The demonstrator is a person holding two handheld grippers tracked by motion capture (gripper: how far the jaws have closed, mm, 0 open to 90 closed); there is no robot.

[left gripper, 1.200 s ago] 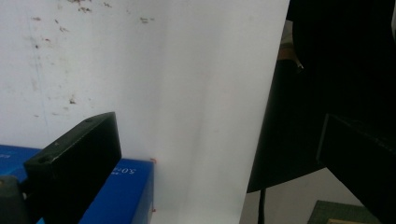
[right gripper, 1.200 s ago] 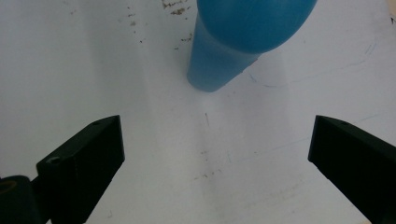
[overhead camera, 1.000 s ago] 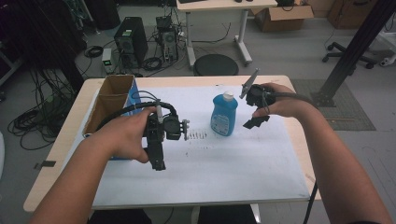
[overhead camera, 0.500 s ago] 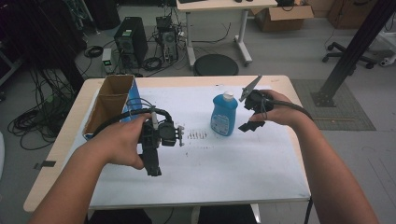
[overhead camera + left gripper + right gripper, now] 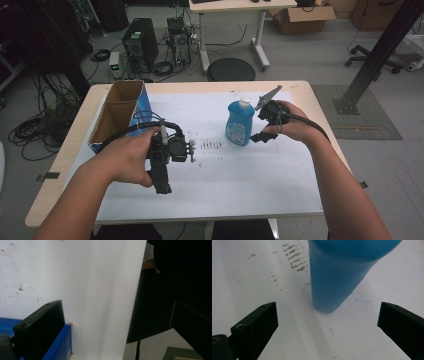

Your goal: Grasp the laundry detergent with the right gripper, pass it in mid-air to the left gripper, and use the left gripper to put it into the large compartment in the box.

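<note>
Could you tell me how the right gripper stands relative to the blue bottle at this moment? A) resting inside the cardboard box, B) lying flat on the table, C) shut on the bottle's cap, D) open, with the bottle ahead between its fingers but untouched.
D: the right gripper is open, and the blue bottle stands ahead of the gap, apart from both fingers.

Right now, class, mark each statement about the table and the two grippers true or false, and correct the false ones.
1. The blue bottle stands upright. True.
2. The right gripper is shut on the bottle. False: its jaws stand open, with the bottle ahead of them, untouched.
3. The cardboard box is open at the top. True.
4. The left gripper holds the bottle's white cap. False: the cap sits on the bottle.
</note>
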